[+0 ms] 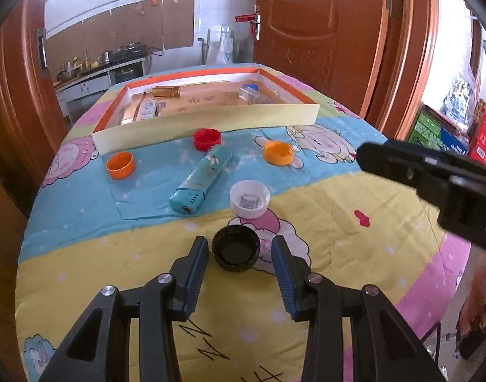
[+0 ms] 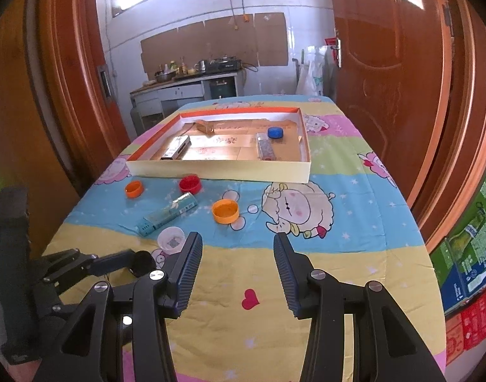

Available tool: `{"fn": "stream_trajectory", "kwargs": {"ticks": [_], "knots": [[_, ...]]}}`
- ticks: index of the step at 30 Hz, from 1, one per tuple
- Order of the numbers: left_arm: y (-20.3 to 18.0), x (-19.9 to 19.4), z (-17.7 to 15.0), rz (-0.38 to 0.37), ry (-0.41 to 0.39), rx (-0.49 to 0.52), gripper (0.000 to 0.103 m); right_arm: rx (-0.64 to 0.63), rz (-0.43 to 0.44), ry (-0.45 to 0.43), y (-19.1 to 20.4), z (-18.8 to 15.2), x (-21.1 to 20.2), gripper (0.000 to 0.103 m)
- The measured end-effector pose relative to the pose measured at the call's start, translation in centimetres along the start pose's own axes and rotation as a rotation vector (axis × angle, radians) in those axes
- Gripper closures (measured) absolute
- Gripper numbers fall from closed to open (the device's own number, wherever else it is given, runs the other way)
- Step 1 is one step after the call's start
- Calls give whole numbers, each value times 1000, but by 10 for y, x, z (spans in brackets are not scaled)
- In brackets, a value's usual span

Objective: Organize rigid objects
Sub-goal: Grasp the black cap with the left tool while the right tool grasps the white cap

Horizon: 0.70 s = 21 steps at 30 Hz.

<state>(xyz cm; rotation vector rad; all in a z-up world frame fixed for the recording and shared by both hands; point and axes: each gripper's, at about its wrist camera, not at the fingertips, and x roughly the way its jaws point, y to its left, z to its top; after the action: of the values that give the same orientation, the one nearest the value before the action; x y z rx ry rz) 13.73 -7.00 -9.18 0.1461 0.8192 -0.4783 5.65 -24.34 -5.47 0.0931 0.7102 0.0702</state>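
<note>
Both tongs hang part open over the cartoon-print cloth (image 2: pixel 354 254). Left gripper (image 1: pixel 239 248) straddles a black cap (image 1: pixel 236 252) lying mouth-up — its blue pads stand just beside the rim on either side, a sliver of gap showing, so nothing is gripped yet. Right gripper (image 2: pixel 238 245) hovers over bare yellow fabric, holding and touching nothing.

From the black cap, a white cap (image 1: pixel 250 199) sits at twelve o'clock, a teal tube (image 1: pixel 202 180) at eleven, an orange cap (image 1: pixel 278 153) at one, a second orange cap (image 1: pixel 120 165) at ten and a red cap (image 1: pixel 207 139) beyond the tube. The shallow tray (image 1: pixel 211 121) lies across the far end, a blue cap (image 2: pixel 275 132) already inside.

To do the pickup cleanly, the left tongs should probably settle until the pads meet the cap's wall, close squarely across its widest part — then lift straight up, clear of the white cap.
</note>
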Motion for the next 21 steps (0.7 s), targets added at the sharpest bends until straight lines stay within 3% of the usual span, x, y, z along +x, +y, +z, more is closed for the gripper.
{"fn": "stream_trajectory", "kwargs": {"ticks": [5, 12, 21], "knots": [[8, -1, 2, -11, -2, -25, 73, -12, 6, 30, 1, -3, 11, 55], [13, -2, 1, -23, -9, -44, 73, -45, 23, 74, 8, -6, 27, 55], [50, -31, -3, 66, -82, -135, 73, -165, 77, 151, 46, -8, 54, 55]]}}
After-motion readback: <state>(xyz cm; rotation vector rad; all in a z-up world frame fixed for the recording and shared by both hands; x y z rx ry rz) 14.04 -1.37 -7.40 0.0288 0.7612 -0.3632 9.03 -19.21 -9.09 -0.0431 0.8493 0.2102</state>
